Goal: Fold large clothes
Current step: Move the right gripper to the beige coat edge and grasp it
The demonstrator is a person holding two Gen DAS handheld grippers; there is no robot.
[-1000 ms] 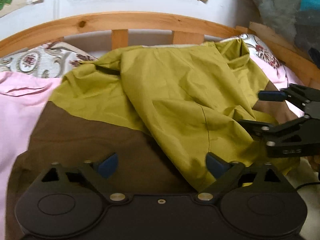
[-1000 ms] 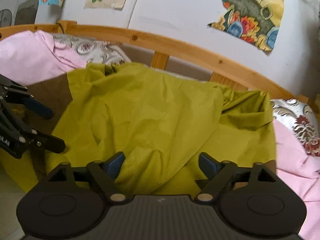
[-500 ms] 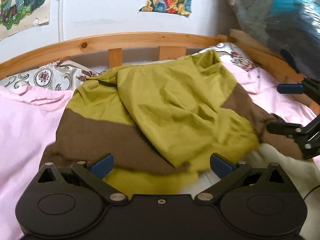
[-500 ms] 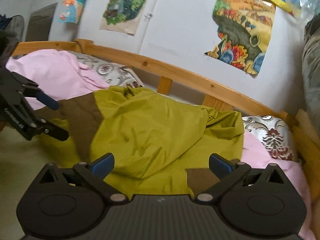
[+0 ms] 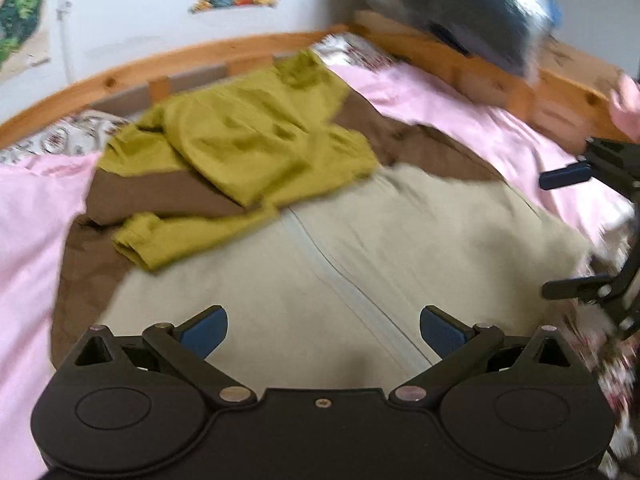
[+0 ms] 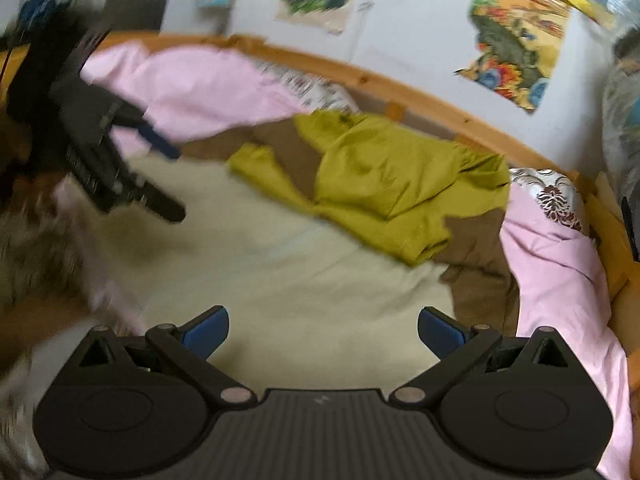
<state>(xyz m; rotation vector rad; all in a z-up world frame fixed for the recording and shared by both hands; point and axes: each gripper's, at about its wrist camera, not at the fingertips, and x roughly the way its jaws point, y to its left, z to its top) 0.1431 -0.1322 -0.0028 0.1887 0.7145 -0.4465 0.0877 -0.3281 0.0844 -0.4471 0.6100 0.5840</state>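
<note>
A yellow-green garment with brown parts is seen lying crumpled on a cream sheet, in the upper middle of the left wrist picture. In the right wrist picture it is found a little right of the middle. Pink bedding is spread beside it on both sides, and a wooden bed rail is seen behind it.

The left gripper is held wide open at the bottom of its picture, and nothing is held between its blue pads. The right gripper is also spread wide, and nothing is gripped by it. The garment is touched by neither. Both pictures are blurred.
</note>
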